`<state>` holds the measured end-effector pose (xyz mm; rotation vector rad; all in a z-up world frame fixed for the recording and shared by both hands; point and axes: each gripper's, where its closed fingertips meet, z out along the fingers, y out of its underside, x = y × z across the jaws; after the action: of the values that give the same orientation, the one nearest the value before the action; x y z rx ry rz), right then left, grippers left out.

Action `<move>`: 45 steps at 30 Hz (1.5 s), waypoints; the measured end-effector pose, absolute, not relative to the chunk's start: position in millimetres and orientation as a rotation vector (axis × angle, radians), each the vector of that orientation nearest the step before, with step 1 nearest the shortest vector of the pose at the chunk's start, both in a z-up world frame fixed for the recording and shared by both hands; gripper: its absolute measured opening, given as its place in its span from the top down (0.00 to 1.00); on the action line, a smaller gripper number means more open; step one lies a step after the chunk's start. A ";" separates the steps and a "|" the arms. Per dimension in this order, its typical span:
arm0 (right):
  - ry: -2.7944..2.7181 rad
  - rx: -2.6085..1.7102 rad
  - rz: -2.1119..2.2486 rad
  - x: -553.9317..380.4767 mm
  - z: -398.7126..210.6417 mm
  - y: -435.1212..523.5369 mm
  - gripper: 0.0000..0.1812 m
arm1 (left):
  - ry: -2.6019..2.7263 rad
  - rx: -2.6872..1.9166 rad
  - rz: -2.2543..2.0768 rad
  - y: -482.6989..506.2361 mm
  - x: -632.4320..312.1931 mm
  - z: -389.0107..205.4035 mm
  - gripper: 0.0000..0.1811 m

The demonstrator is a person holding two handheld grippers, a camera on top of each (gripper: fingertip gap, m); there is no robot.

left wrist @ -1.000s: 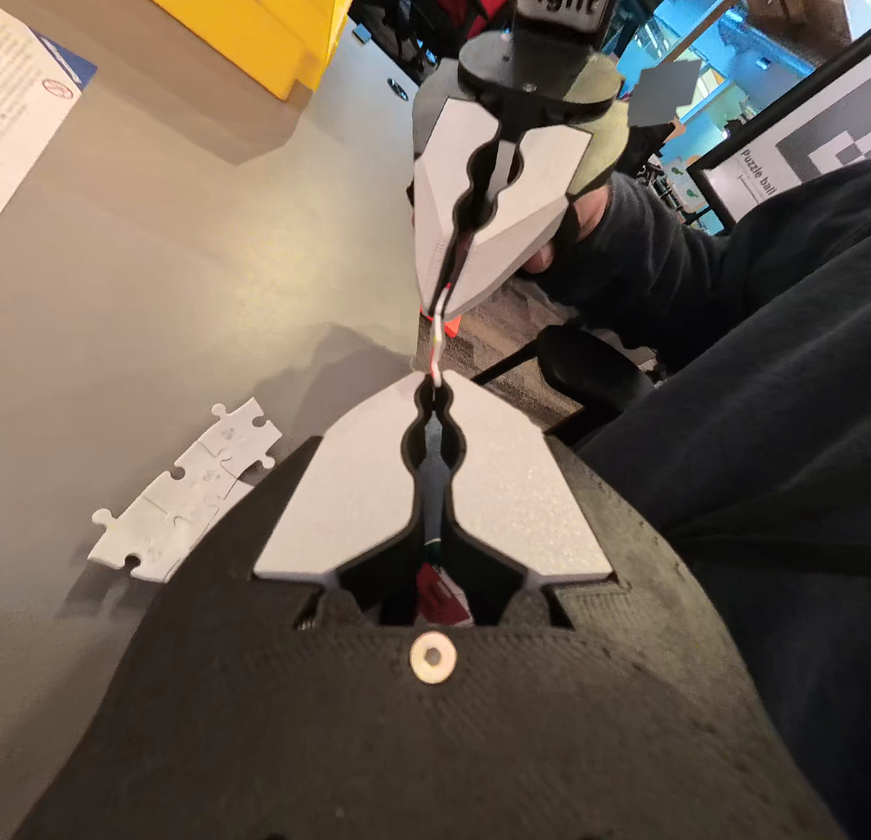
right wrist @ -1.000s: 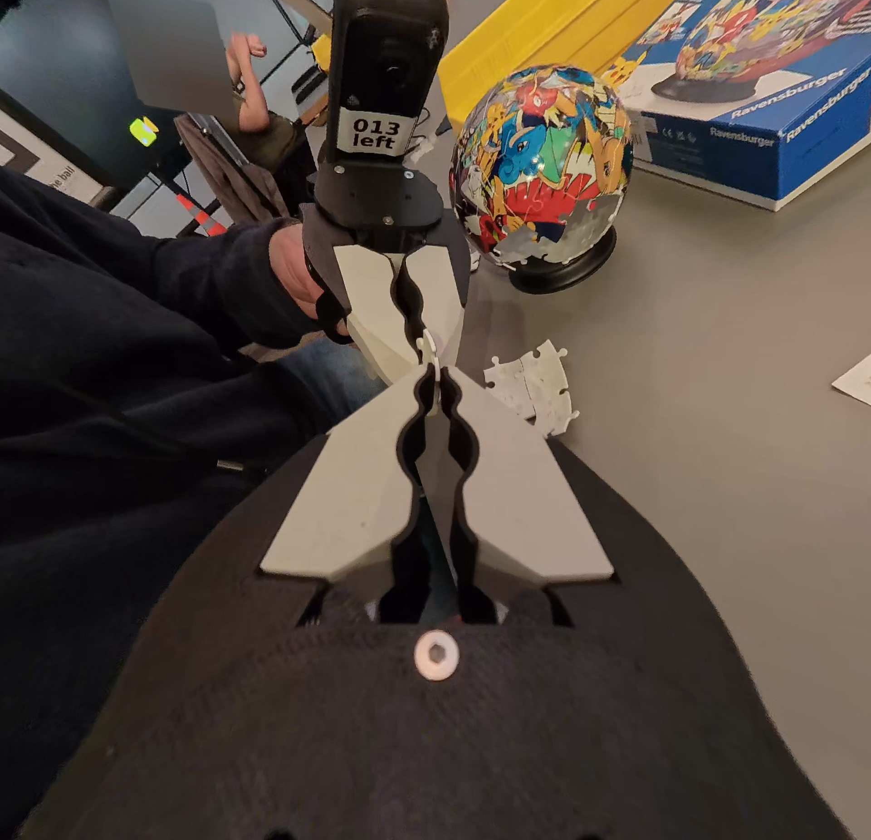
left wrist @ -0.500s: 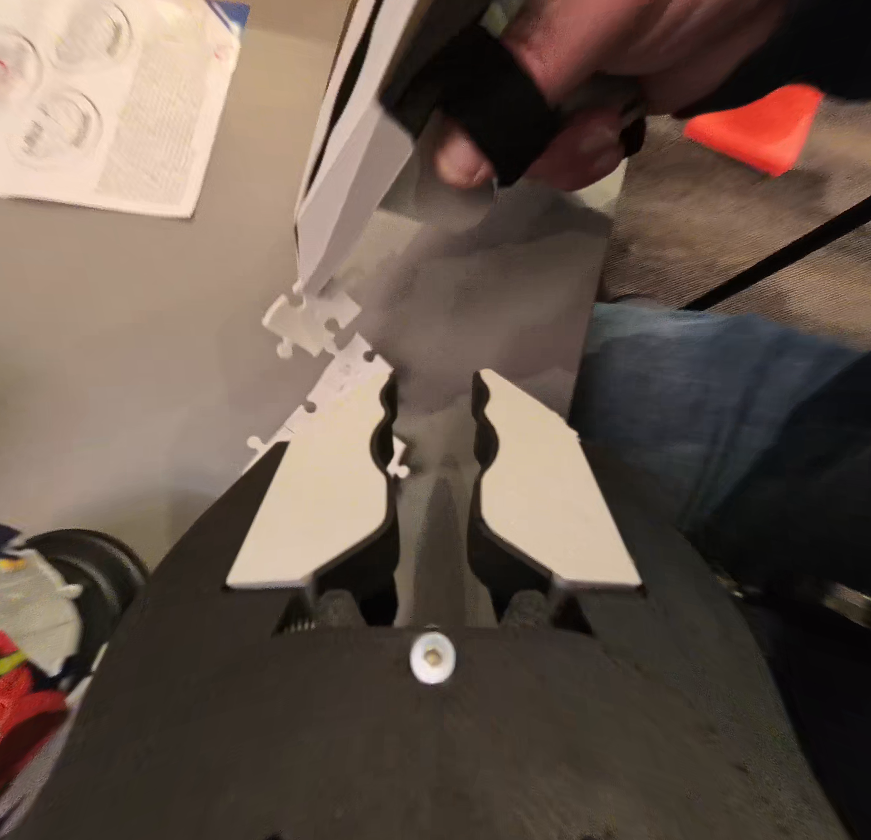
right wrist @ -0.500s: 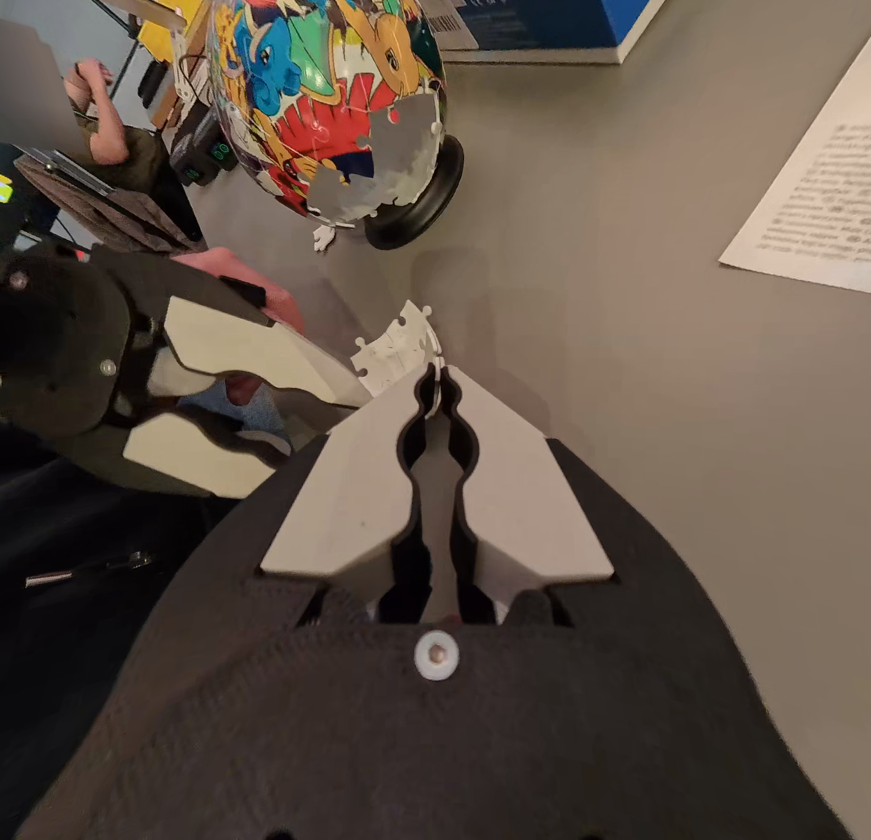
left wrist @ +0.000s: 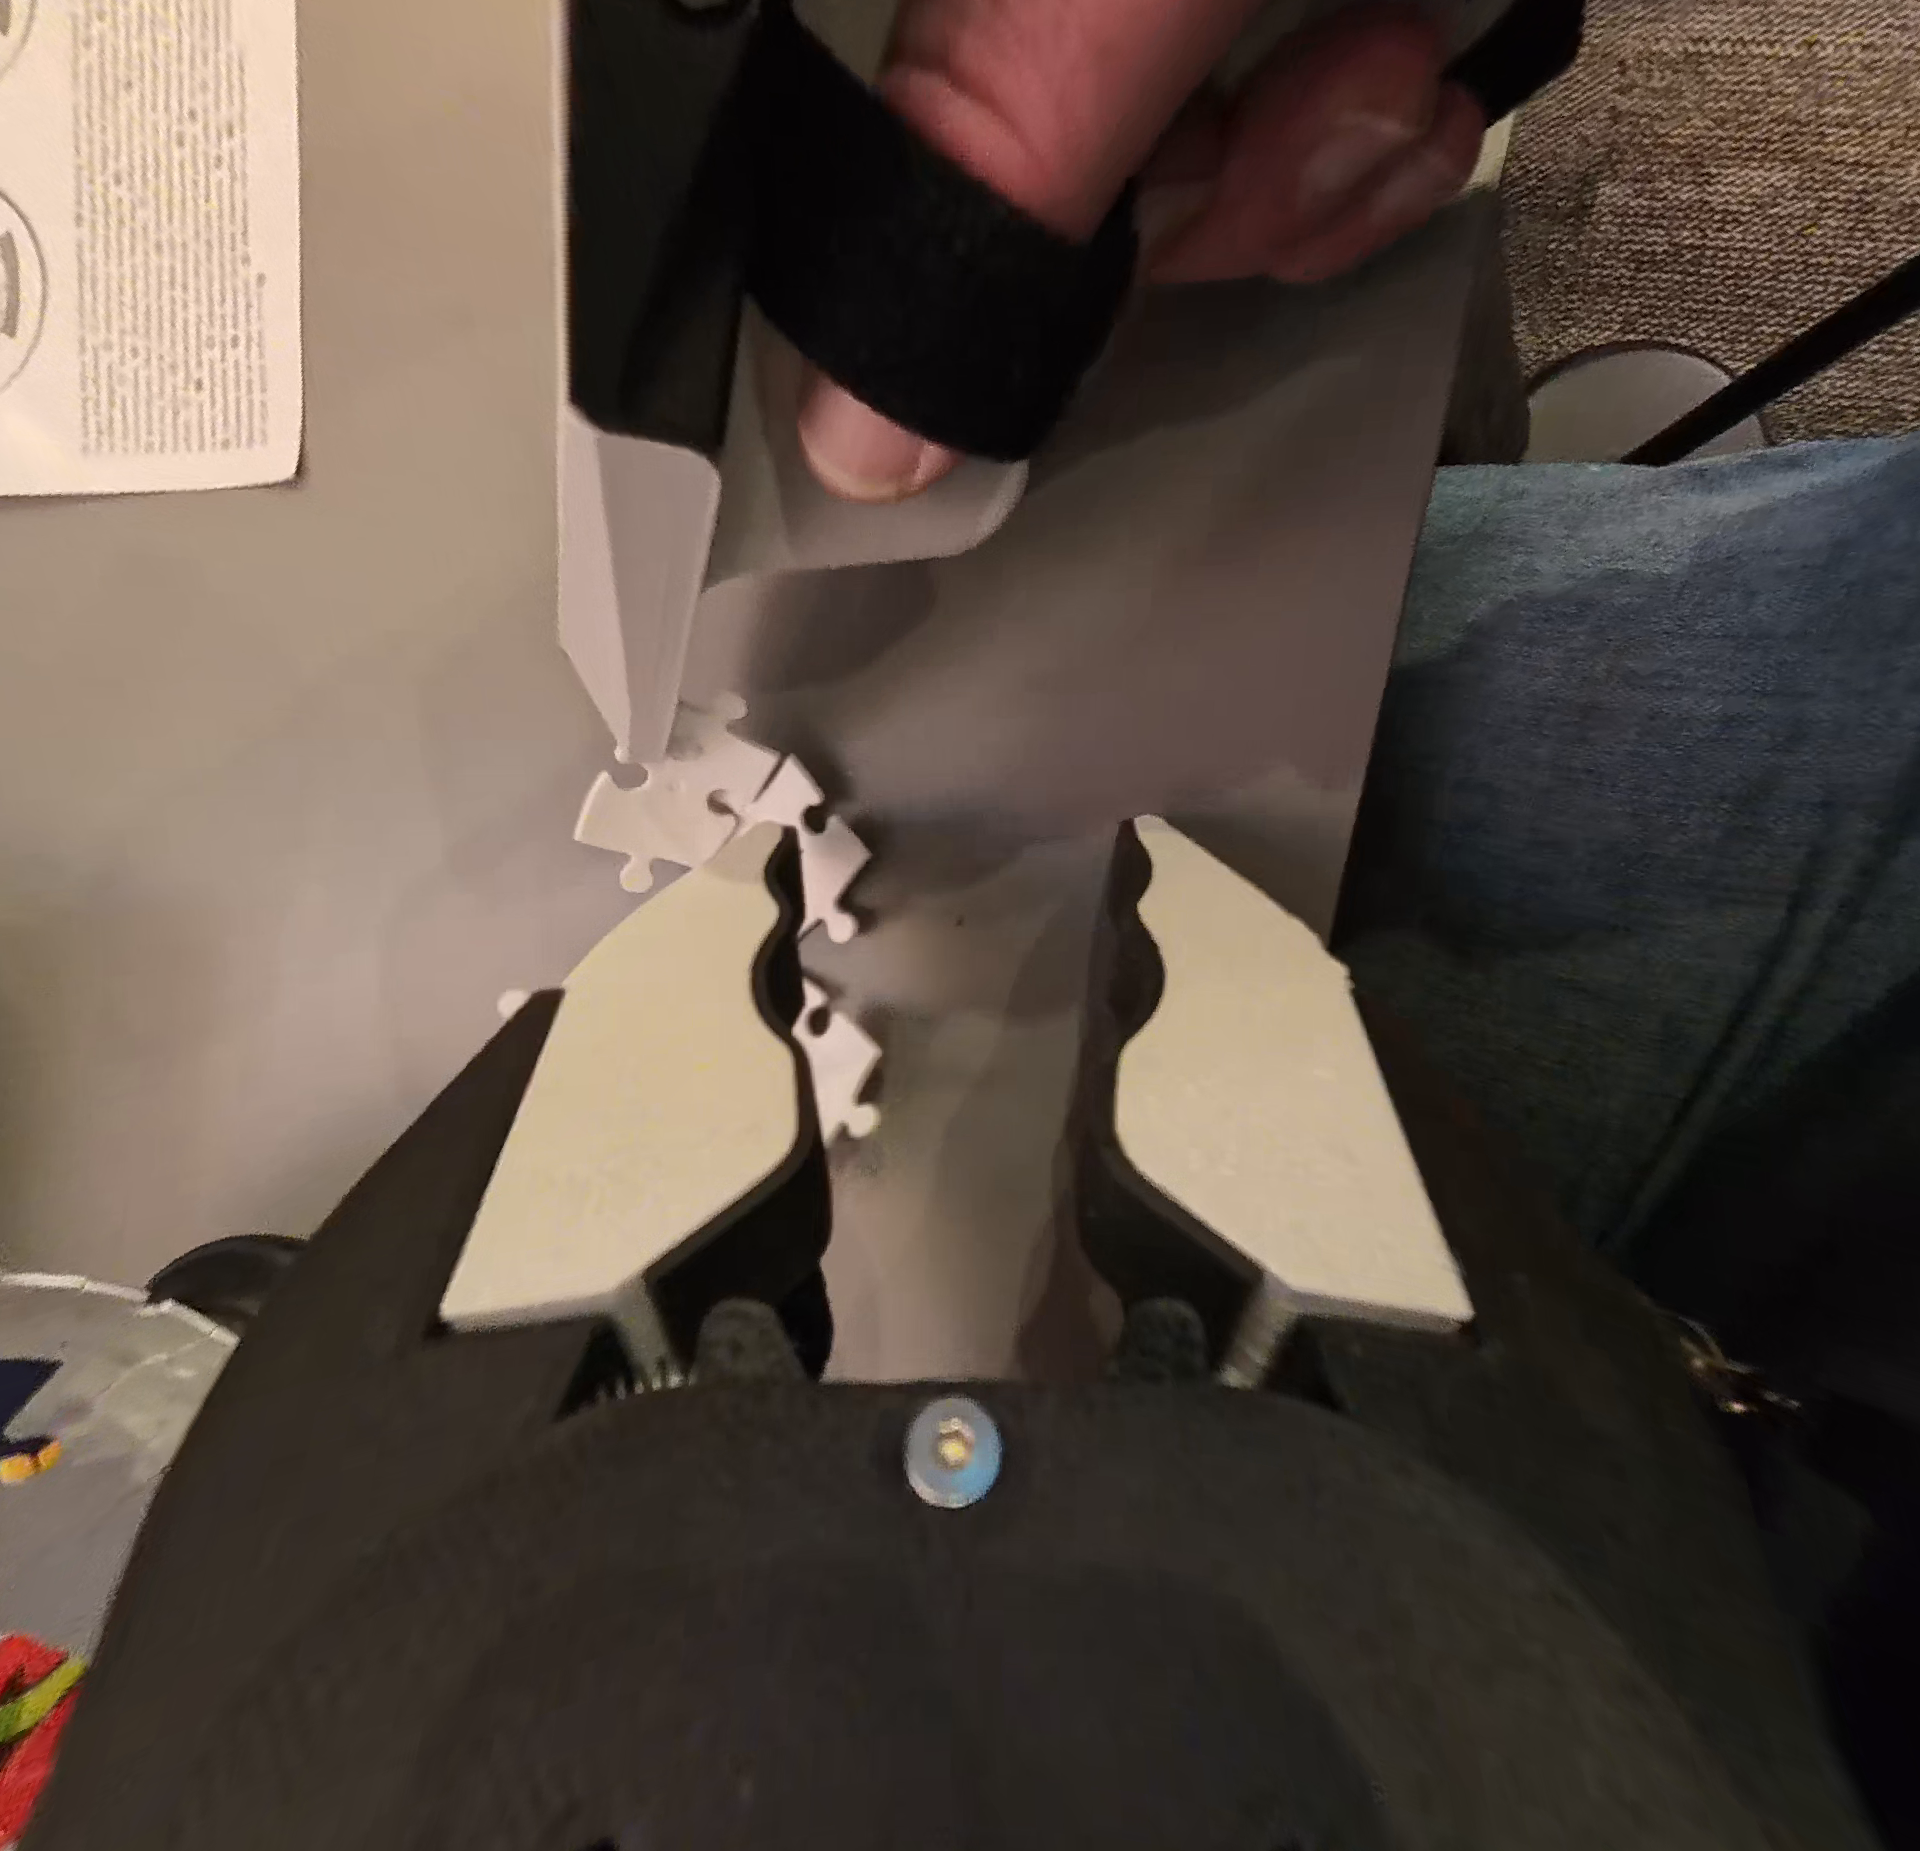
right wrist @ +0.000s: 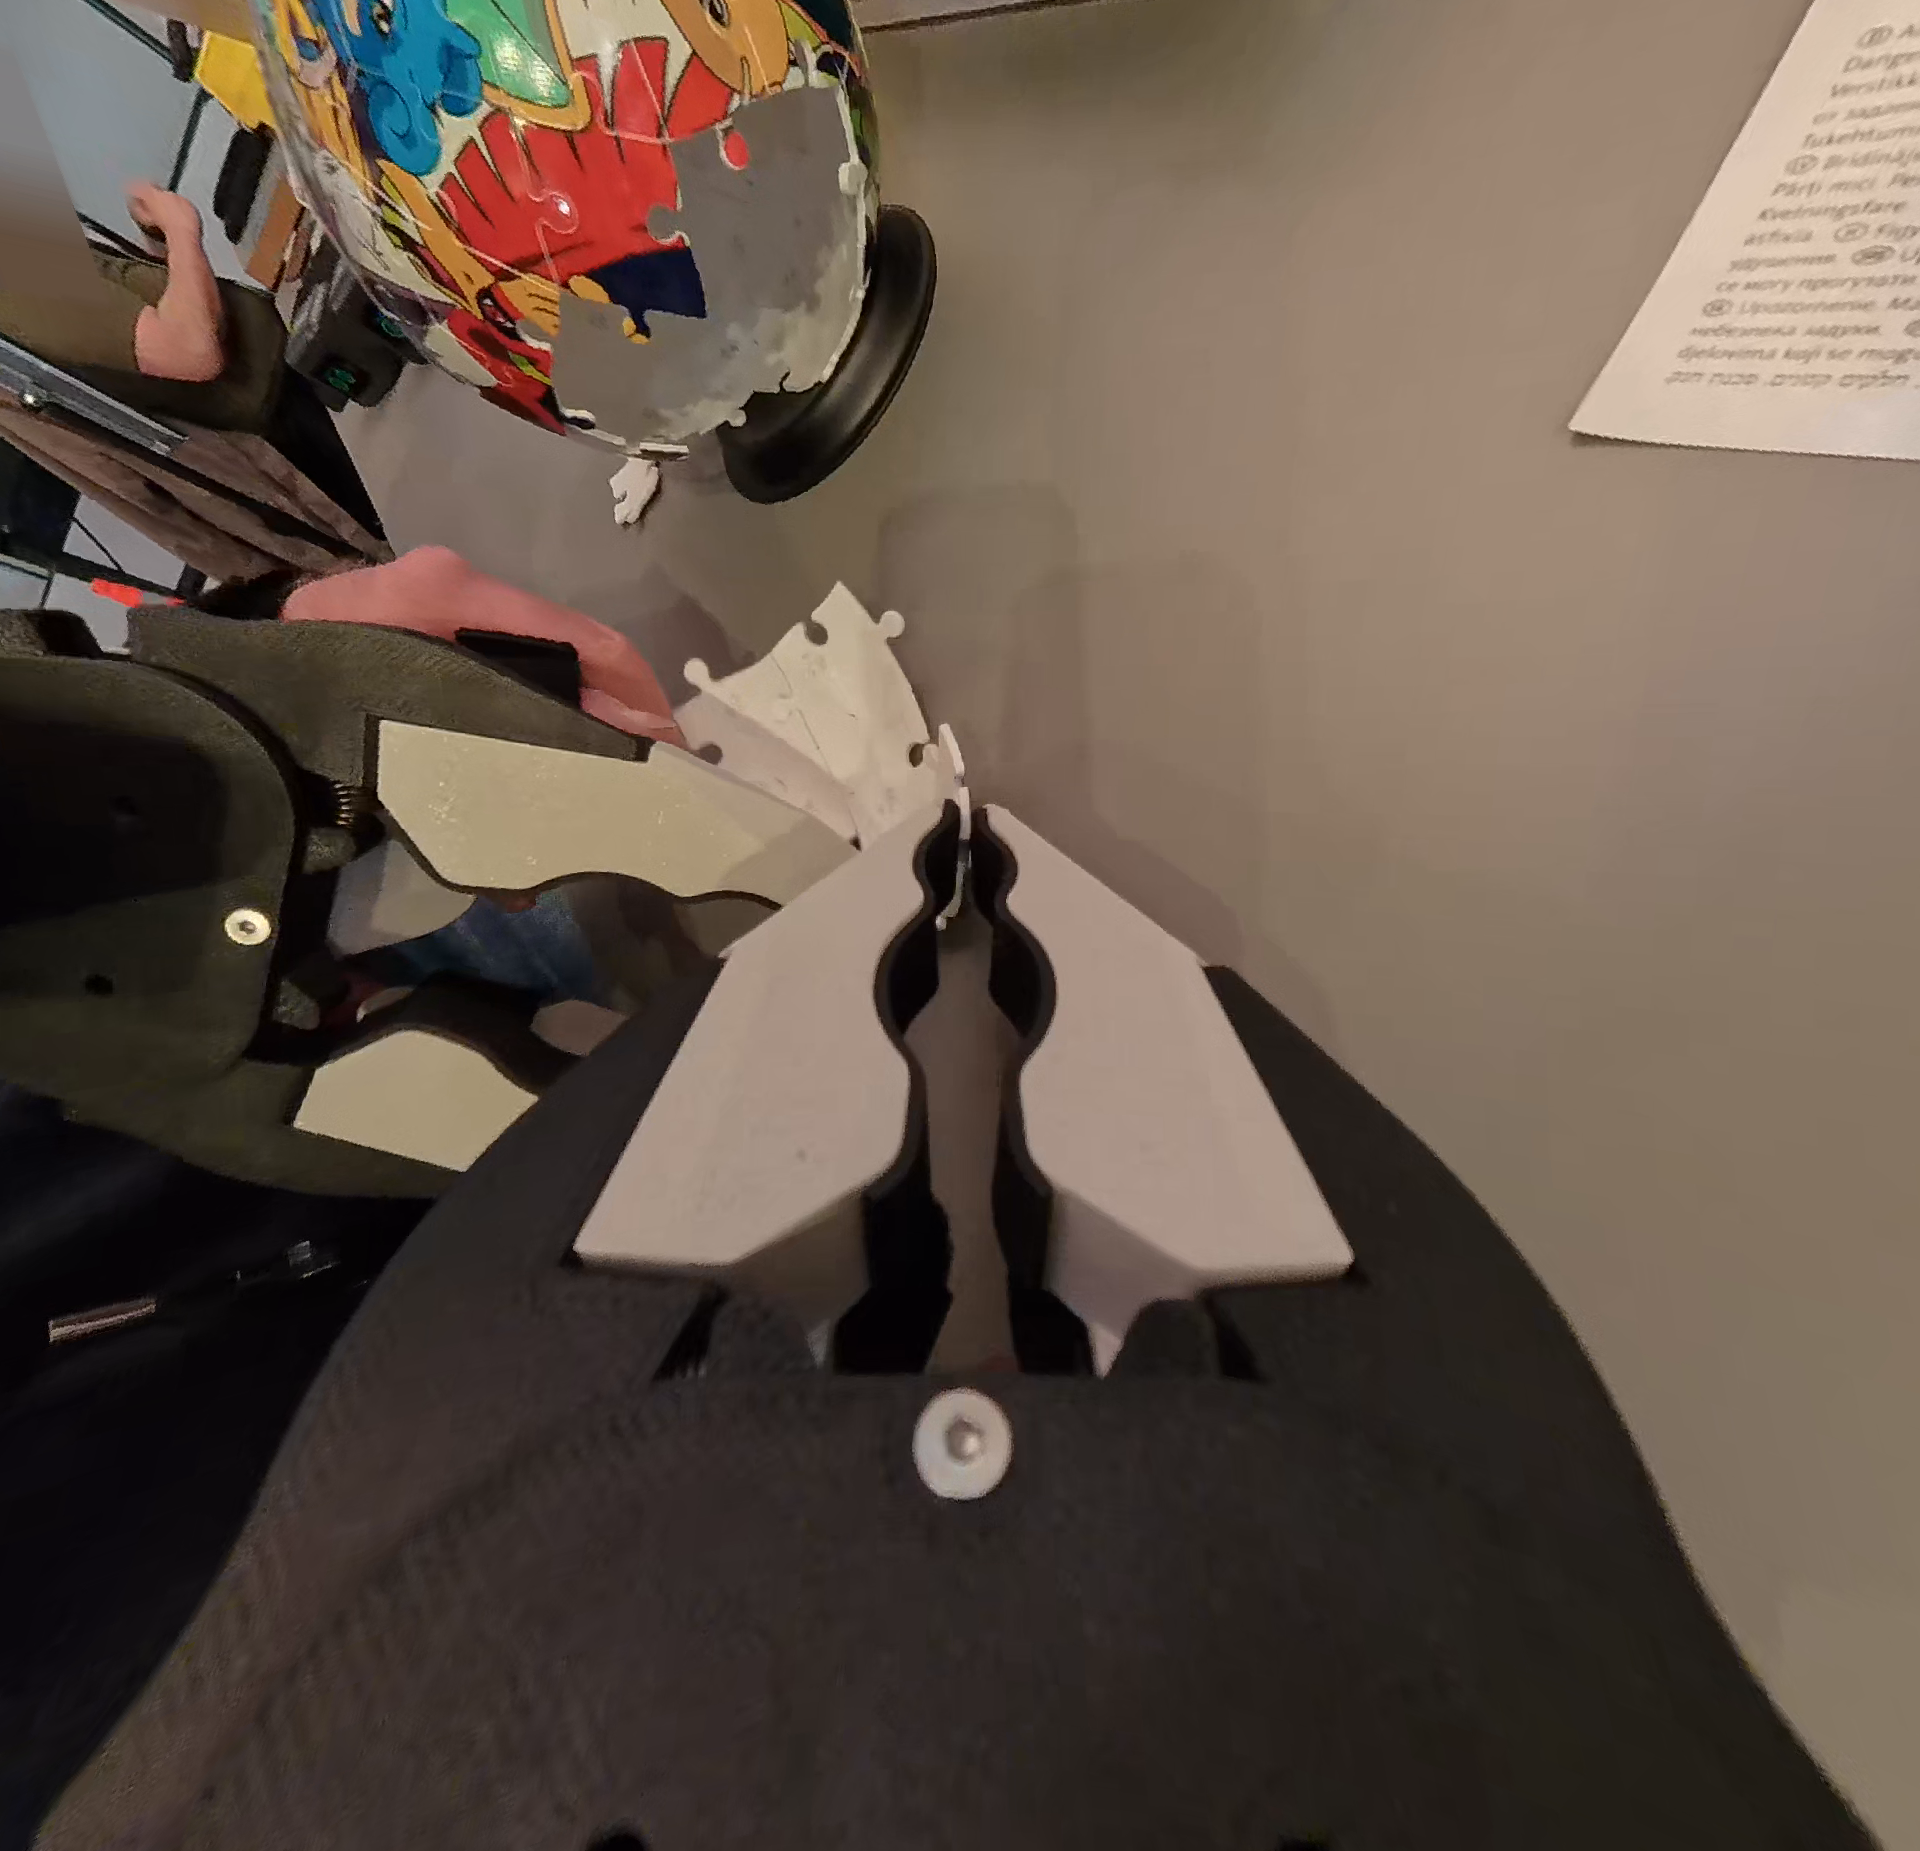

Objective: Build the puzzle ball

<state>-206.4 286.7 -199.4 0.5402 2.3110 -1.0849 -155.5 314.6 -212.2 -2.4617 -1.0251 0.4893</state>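
1. Now the right gripper is clamped on a white puzzle piece, held on edge over the grey table.
2. Left gripper has its fingers spread wide, empty, above a joined cluster of white pieces.
3. Puzzle ball sits on its black stand beyond, with grey gaps low down.

Both wrist views close, angled down at table, sharing white puzzle pieces
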 end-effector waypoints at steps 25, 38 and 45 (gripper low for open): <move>2.283 0.742 -1.138 -204.7 -194.3 295.9 1.00 | -1.140 -2.367 0.342 325.2 -161.8 -215.1 0.79; 2.358 0.686 -1.120 -205.1 -204.4 293.5 0.99 | -1.141 -2.354 0.342 324.2 -164.7 -215.0 0.79; 2.501 0.521 -1.172 -209.7 -194.7 294.6 0.93 | -1.140 -2.351 0.340 324.2 -164.8 -215.1 0.79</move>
<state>-209.7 294.6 -194.7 0.5208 2.5012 -1.1723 -164.8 324.2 -215.1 -2.3514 -1.1404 0.3396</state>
